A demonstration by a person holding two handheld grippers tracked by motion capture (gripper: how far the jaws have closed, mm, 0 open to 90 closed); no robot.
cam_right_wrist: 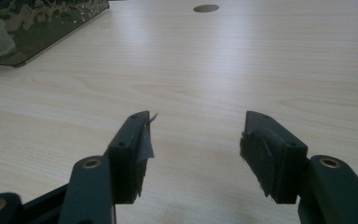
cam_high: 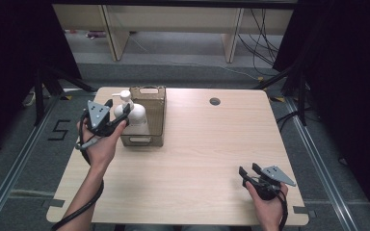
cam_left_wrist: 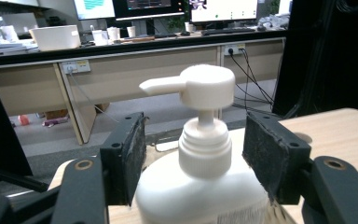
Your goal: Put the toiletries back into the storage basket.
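Note:
A white pump bottle (cam_high: 136,117) stands upright in a brown see-through bin (cam_high: 155,113) at the table's back left. My left gripper (cam_high: 117,109) reaches in from the bin's left side. In the left gripper view the bottle (cam_left_wrist: 200,196) rises between the two pads (cam_left_wrist: 133,154), with a gap on either side of its neck, so the left gripper (cam_left_wrist: 196,149) is open around it. My right gripper (cam_high: 248,169) rests low near the table's front right. Its jaws (cam_right_wrist: 196,140) stand open over bare wood with nothing between them.
The light wooden table (cam_high: 197,159) has a round cable hole (cam_high: 215,101) near its back edge. The bin's corner (cam_right_wrist: 42,23) lies far left in the right gripper view. Desks, monitors and a white tub (cam_left_wrist: 56,37) stand beyond the table.

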